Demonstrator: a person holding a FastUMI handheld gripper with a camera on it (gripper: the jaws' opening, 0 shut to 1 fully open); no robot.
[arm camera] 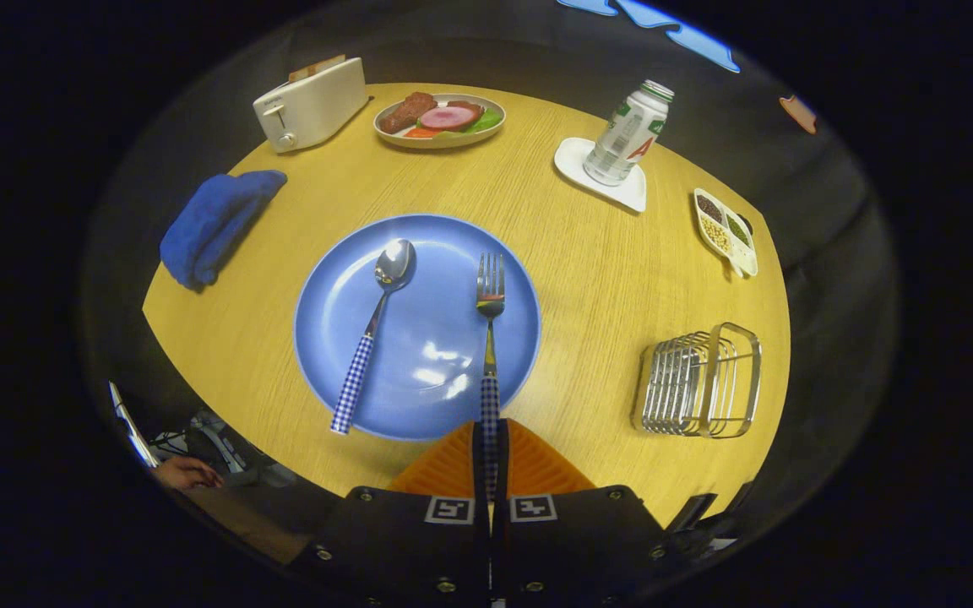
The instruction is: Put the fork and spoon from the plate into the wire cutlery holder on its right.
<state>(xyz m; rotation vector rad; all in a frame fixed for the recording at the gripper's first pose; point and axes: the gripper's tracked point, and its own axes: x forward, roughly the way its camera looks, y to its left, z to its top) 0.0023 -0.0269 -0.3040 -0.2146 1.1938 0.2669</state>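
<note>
The claw (491,443) is clenched on the checked handle of one fork (490,325), both fingers pressing it. The fork's tines lie on one round blue plate (336,338) just ahead. One spoon (375,325) with a matching checked handle lies left of the fork. One wire cutlery holder (700,382) stands lower right on the round wood-grain tabletop (596,262). One white toaster (311,105) sits upper left.
</note>
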